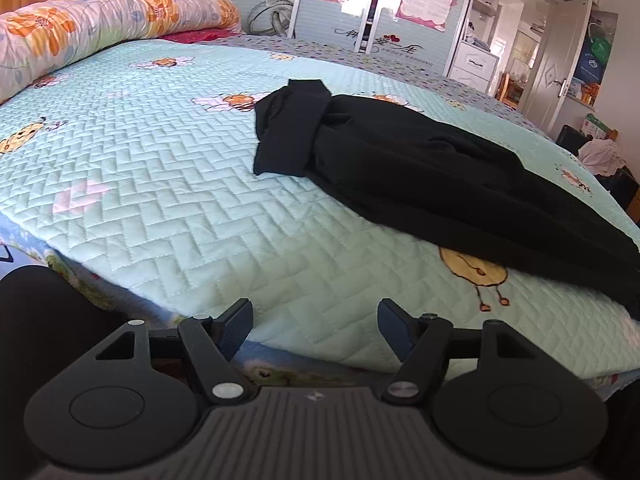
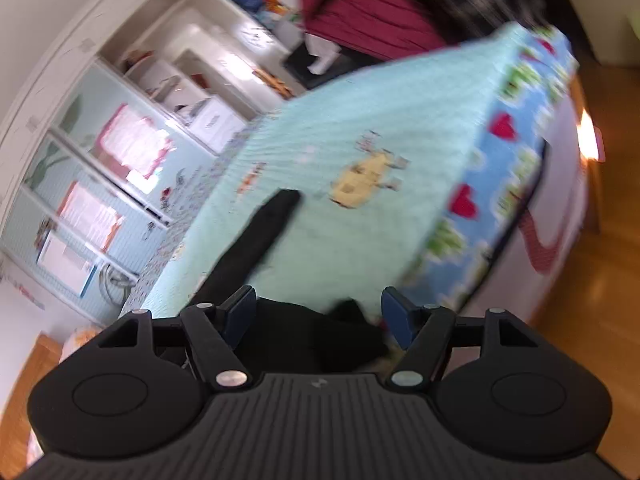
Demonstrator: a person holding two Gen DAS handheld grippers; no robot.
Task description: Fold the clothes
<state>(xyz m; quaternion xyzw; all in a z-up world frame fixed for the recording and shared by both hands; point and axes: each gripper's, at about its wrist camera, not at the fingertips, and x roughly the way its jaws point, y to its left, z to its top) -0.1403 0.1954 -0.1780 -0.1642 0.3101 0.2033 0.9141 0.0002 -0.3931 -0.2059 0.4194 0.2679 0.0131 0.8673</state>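
A black garment lies crumpled on the pale green quilted bed cover, with one end doubled over at its far left. My left gripper hovers open over the near edge of the bed, short of the garment, with nothing between its fingers. The right wrist view is blurred and tilted. In it the black garment runs as a narrow strip across the bed cover and spreads under my right gripper. That gripper's jaws stand wide, and the pads do not press on the cloth.
A rolled floral quilt lies along the head of the bed. A wardrobe with posters and an open door stand beyond the bed. Pink cloth lies on a chair at the right. A red padded coat, shelves and wooden floor surround the bed.
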